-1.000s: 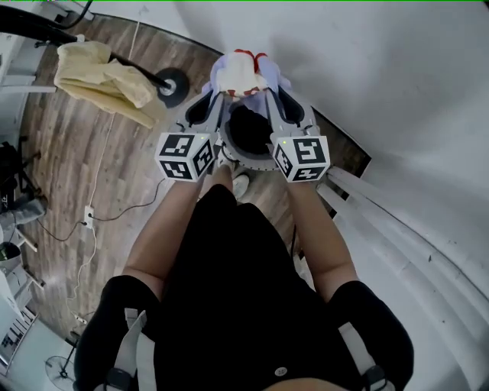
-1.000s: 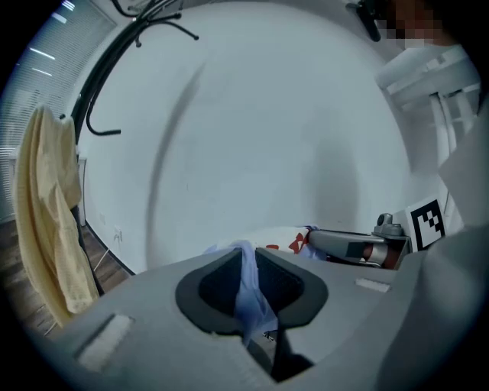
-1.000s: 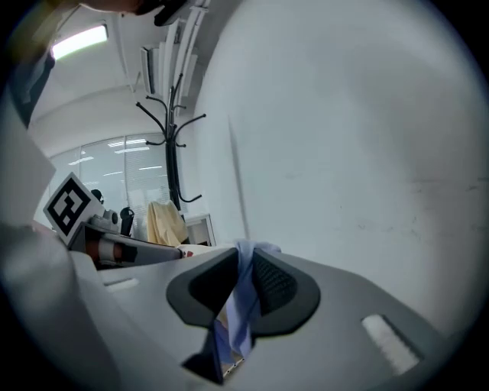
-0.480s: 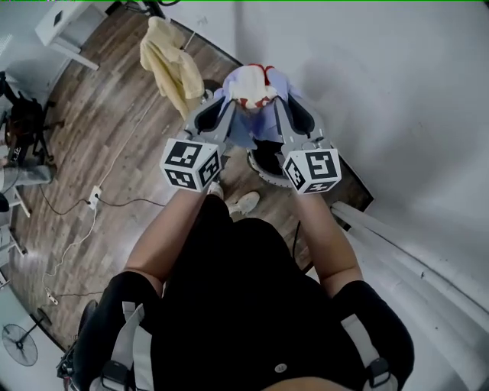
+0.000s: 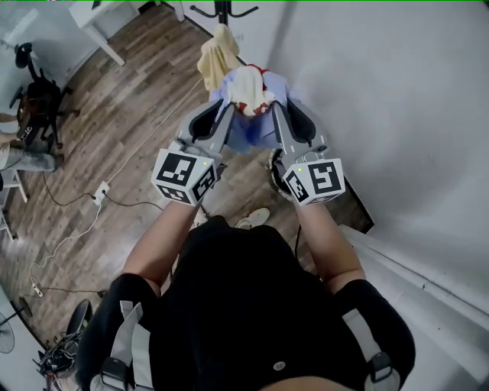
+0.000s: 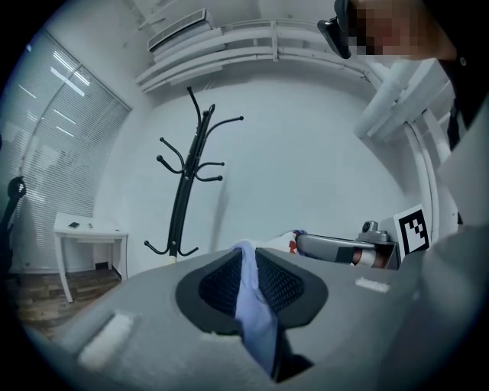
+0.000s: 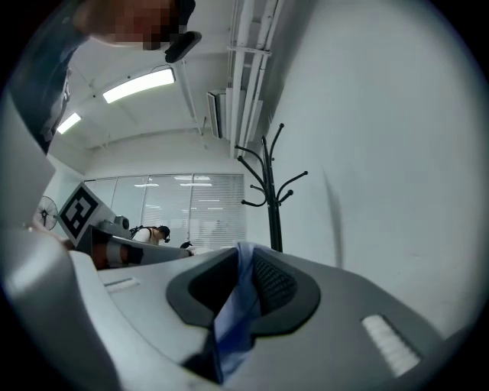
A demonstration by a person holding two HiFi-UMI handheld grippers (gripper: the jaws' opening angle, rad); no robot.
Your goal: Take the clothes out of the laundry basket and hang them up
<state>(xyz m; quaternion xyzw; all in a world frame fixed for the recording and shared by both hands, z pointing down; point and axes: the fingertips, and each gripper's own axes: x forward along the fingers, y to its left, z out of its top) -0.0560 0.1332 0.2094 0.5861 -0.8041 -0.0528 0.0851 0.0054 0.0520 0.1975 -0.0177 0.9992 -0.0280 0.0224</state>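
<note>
From the head view, the person holds both arms out ahead with a pale lavender-blue garment [image 5: 254, 130] strung between the two tools, up in the air above the wooden floor [image 5: 114, 137]. The left tool [image 5: 227, 105] pinches one top edge of it and the right tool [image 5: 276, 105] the other. A cream patch with red trim bunches up between the two tips, and the blue cloth hangs down below them. Beside the right tool, a bit of the laundry basket [image 5: 274, 171] peeks out, standing on the floor close to the edge where it meets the white wall [image 5: 397, 92]. Beyond the garment a yellow cloth [image 5: 217, 57] hangs on the black coat stand [image 5: 222, 9], which stands near that same wall.

In the left gripper view, the left tool's [image 6: 248, 263] jaws are nearly together, clamped on a fold of the garment [image 6: 256, 321], which runs down between the dark ribbed pads [image 6: 286, 284]. The coat stand [image 6: 186, 191] rises straight ahead against the wall, and the right tool shows off to the side.

In the right gripper view, the right tool [image 7: 244, 263] is likewise closed tight on the blue garment [image 7: 229, 321], the cloth squeezed in the narrow slot between its pads. The coat stand [image 7: 272, 198] stands ahead beside the wall [image 7: 397, 168].
</note>
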